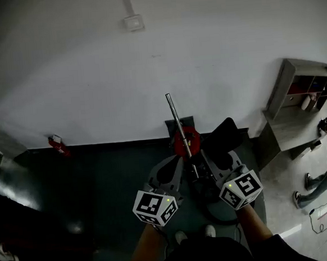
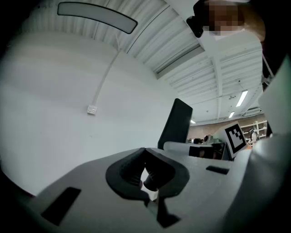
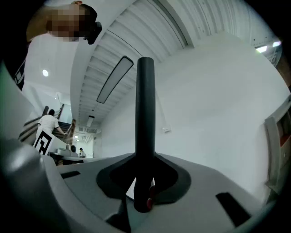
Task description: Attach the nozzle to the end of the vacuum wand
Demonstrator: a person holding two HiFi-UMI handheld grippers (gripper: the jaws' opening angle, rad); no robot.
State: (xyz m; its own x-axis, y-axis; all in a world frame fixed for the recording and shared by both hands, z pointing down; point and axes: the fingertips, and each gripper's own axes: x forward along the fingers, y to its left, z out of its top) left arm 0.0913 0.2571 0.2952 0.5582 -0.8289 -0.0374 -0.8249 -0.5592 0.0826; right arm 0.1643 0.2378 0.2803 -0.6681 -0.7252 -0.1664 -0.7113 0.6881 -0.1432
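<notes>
My right gripper (image 3: 144, 182) clamps its jaws low on the black nozzle (image 3: 145, 113), seemingly light, stiff plastic. My left gripper (image 2: 149, 182), jaws together and empty, is beside the slick metal wand (image 1: 177, 123) rising from the floor.

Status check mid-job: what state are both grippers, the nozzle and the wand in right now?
left gripper: shut, holding nothing.
right gripper: shut on the nozzle.
nozzle: held between the right gripper's jaws, not yet on the wand.
wand: standing in front of the wall, its top end bare.
</notes>
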